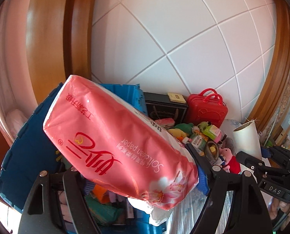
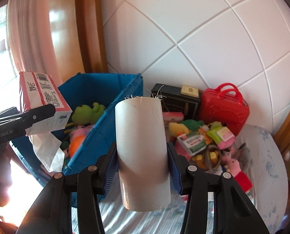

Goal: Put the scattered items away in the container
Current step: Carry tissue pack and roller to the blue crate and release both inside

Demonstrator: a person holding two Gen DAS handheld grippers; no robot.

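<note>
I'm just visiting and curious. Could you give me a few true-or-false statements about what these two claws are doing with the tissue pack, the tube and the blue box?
1. The left claw grips a pink tissue pack. True.
2. The right claw is empty. False: it is shut on a white cardboard tube.
3. The blue crate already holds soft toys, including a green frog. True.
4. The red toy suitcase lies inside the crate. False: it stands outside, against the tiled wall.
5. The tissue pack rests on the crate's floor. False: it is held above the crate.
</note>
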